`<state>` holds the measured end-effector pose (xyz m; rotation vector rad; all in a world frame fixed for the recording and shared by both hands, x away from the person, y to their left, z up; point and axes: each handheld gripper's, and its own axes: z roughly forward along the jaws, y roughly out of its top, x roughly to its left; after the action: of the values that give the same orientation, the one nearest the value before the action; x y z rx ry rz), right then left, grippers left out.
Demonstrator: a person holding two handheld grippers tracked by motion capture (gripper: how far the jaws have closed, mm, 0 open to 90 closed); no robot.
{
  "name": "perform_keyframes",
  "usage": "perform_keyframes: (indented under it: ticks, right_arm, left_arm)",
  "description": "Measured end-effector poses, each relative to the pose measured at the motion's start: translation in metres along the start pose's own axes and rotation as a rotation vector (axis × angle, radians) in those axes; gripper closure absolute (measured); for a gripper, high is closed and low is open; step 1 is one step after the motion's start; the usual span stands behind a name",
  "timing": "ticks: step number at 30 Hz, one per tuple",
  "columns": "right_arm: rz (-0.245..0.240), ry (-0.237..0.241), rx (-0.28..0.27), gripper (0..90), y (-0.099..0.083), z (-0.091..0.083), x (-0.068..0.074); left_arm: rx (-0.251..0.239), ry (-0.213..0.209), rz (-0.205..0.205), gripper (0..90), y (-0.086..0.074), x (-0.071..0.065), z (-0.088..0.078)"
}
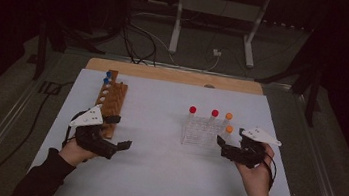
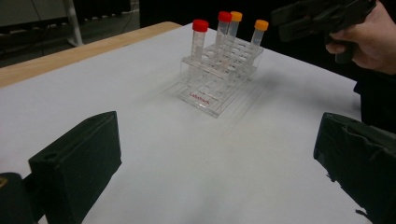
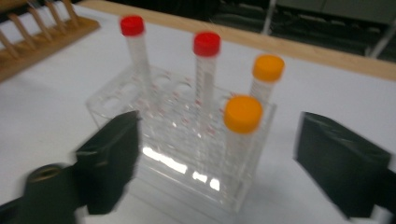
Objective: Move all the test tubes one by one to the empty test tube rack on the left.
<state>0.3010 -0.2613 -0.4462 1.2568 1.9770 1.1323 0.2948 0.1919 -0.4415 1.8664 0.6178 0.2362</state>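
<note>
Right gripper view is showing my right gripper [image 3: 215,158] closing in, jaws wide and empty, on the nearest orange-capped tube [image 3: 241,126] just ahead, standing ungrasped in the clear rack [image 3: 154,140].

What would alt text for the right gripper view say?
Two black open jaws of the right gripper frame a clear rack on a white table. It holds two red-capped tubes and two orange-capped tubes.
</note>
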Motion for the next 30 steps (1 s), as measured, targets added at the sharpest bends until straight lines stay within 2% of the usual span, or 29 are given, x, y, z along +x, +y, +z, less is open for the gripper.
perform_keyframes:
  ticks: [4, 6, 10, 14, 22, 30]
  right_arm:
    - [0.027, -0.012, 0.05, 27.6, -0.004, 0.005, -0.003]
    - [0.032, -0.011, 0.073, 38.8, -0.005, 0.007, -0.005]
    - [0.038, -0.021, 0.093, 47.7, -0.006, 0.01, -0.007]
    - [0.039, -0.012, 0.11, 54.8, -0.007, 0.014, -0.008]
    - [0.044, -0.014, 0.108, 65.6, -0.007, 0.021, -0.01]
    - [0.019, -0.025, 0.11, 73.2, -0.005, 0.025, -0.01]
  left_arm:
    - [0.006, 0.001, 0.003, 1.7, -0.001, 0.0, 0.001]
    - [0.006, -0.002, 0.0, 1.7, -0.002, 0.0, 0.001]
    - [0.007, 0.001, 0.002, 1.7, -0.002, 0.0, 0.001]
    - [0.014, -0.002, 0.005, 1.7, -0.003, -0.001, 0.002]
    - [0.013, 0.001, 0.007, 1.7, -0.003, 0.0, 0.001]
    - [0.015, 0.005, 0.007, 1.7, -0.003, 0.0, 0.001]
